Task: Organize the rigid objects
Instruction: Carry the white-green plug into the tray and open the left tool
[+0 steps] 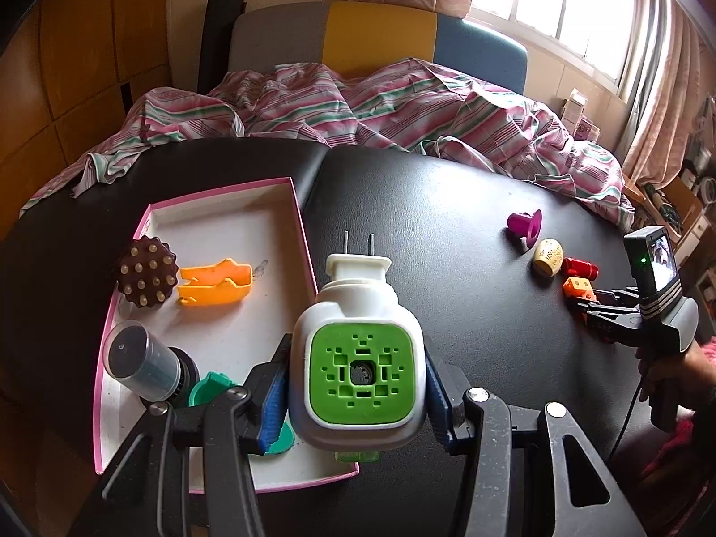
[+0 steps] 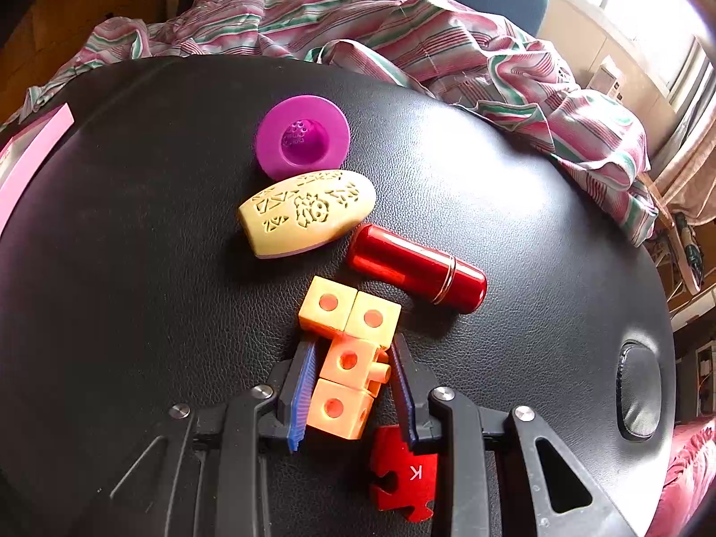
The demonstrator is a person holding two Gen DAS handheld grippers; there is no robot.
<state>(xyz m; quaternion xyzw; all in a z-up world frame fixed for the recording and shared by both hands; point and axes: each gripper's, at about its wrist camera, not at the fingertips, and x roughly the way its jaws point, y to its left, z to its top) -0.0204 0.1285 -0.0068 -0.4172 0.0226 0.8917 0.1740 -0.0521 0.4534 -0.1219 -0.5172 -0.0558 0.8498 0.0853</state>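
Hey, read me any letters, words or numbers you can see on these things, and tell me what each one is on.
"K": on the red puzzle-shaped piece, seen upside down.
Carved characters on the beige oval block: not legible to me.
Small marking on the right tool's arm: too blurred.

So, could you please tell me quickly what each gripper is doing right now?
Left gripper: closed on the white and green plug-in device.
Right gripper: closed on the orange linked cubes.

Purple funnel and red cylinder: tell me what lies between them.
In the right wrist view, the carved cream oval piece lies between the purple funnel and the red cylinder.
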